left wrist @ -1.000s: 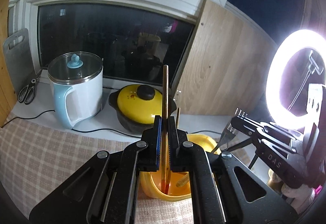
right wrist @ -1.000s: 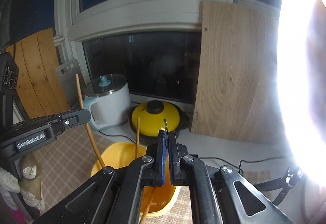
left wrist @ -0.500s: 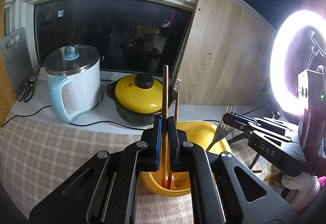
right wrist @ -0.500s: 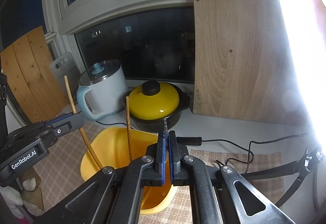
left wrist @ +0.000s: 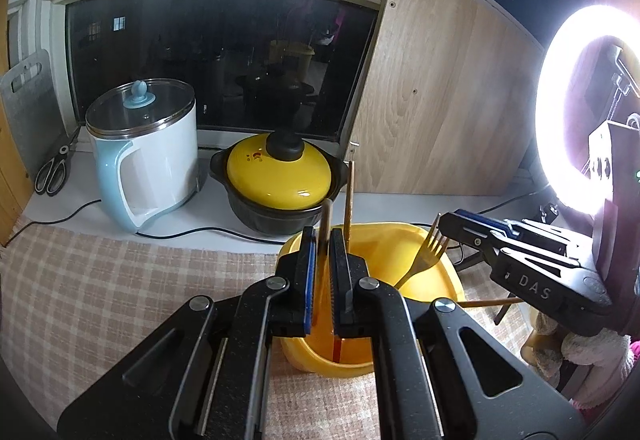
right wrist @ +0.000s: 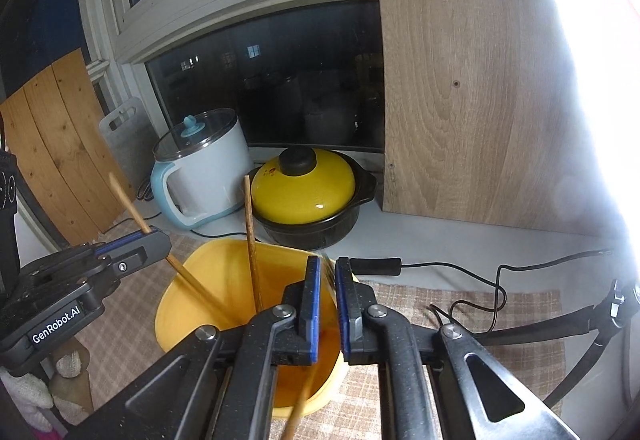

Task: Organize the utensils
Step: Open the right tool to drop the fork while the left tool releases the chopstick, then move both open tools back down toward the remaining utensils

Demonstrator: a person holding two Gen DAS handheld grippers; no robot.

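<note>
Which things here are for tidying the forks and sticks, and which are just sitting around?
For the job:
yellow tub
fork
chopstick in left tool
loose chopstick
right tool

Just sitting around:
kettle
yellow-lidded pot
scissors
ring light

A gold fork [left wrist: 430, 254] and two wooden chopsticks [right wrist: 252, 248] stand leaning in the yellow tub [right wrist: 208, 280].

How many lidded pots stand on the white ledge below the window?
2. The white and blue electric pot stands at the left; the black pot with the yellow lid sits just right of it. None seems hidden.
</note>
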